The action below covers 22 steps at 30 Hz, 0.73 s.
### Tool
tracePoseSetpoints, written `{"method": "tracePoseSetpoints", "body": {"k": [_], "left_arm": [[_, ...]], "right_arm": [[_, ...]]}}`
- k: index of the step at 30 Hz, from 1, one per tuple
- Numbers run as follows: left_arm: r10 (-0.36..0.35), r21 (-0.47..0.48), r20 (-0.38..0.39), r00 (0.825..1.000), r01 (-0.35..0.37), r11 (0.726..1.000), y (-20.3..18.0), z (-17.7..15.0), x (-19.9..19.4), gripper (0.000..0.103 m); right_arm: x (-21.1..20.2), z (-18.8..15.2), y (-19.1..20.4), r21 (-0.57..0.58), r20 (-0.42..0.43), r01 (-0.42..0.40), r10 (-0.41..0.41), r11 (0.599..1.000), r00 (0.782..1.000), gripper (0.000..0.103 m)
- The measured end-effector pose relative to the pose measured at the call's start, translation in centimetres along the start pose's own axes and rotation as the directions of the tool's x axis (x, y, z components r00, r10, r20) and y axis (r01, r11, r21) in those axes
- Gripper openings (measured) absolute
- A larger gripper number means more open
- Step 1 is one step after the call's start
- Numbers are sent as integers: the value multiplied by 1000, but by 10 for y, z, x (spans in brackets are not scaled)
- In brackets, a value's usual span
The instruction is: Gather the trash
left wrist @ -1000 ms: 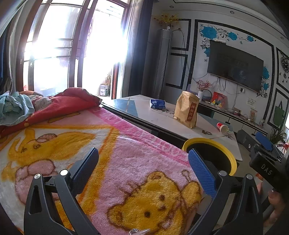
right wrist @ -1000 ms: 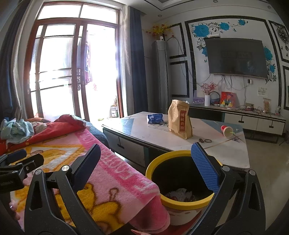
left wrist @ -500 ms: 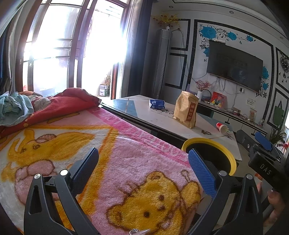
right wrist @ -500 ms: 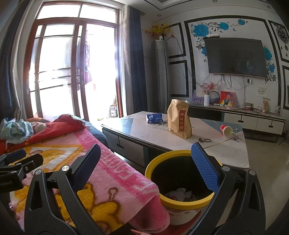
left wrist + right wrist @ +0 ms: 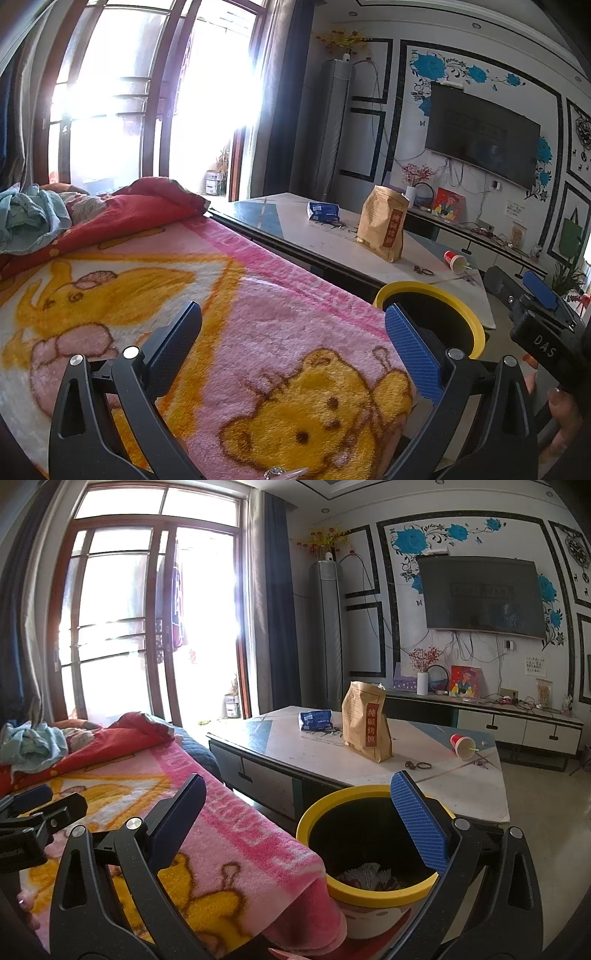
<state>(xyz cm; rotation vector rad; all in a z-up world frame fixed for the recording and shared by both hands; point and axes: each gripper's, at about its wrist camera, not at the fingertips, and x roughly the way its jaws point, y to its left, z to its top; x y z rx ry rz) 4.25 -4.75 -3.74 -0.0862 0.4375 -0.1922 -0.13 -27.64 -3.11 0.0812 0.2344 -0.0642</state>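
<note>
A yellow-rimmed bin point(image 5: 365, 886) stands on the floor between the bed and the low table, with crumpled paper inside; it shows too in the left wrist view as bin point(image 5: 476, 328). On the table lie a brown paper bag point(image 5: 365, 722), a blue packet point(image 5: 314, 720) and a tipped red paper cup point(image 5: 461, 745). My right gripper point(image 5: 295, 801) hangs open above the bin's near side, empty. My left gripper point(image 5: 293, 338) is open over the pink blanket point(image 5: 240, 314), holding nothing. The same items appear as bag point(image 5: 384, 229), packet point(image 5: 323, 211) and cup point(image 5: 455, 260).
The low table point(image 5: 424, 786) has hair ties point(image 5: 419, 765) near the bag. A red quilt point(image 5: 129, 210) and pale clothes point(image 5: 29, 221) lie at the bed's far end. A TV cabinet point(image 5: 517, 723) lines the far wall. A hand point(image 5: 565, 417) holds the right gripper.
</note>
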Motion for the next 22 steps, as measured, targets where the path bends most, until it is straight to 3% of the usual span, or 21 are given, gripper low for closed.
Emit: {"method": "tracePoseSetpoints", "body": {"k": [7,11,13,14,15,16,17,18,19,20,21,22], "left_arm": [[14,-36,-12,1000,-14,999,16,0,-4,97],[89,-158,-50,995,-96,983,66,0,-20,97],[152,-201,-65,986,-162,966,97,0,-31,97],[228,-224,-79,971,-240,945,125,-2,-41,97],[287,-237,-96,953,-301,924,145,-4,-49,97],[359,-252,-123,925,-379,890,171,-6,-58,97],[448,-284,-158,880,-475,833,206,-11,-73,97],[521,-311,-205,829,-560,768,239,-17,-87,97],[583,-322,-273,765,-644,694,273,-25,-98,97],[619,-330,-316,719,-695,639,296,-32,-108,97],[650,-347,-358,671,-742,574,321,-41,-120,97],[661,-359,-401,635,-772,524,343,-49,-129,97]], "right_arm": [[2,3,5,10,-3,-33,33,999,999,92],[15,12,38,-7,-49,-166,165,986,985,92],[24,16,74,-9,-79,-285,284,958,956,92],[29,18,96,-21,-108,-350,346,937,932,92],[35,18,132,-33,-159,-441,431,897,888,92],[38,16,163,-38,-202,-513,496,858,845,92],[40,14,188,-45,-243,-567,542,822,805,92],[41,6,233,-55,-319,-653,607,755,728,92],[41,-2,261,-58,-370,-704,640,707,673,92],[40,-13,298,-67,-446,-761,663,645,602,92],[36,-26,331,-83,-509,-794,659,602,553,92],[31,-44,368,-88,-579,-828,648,554,495,92]]}}
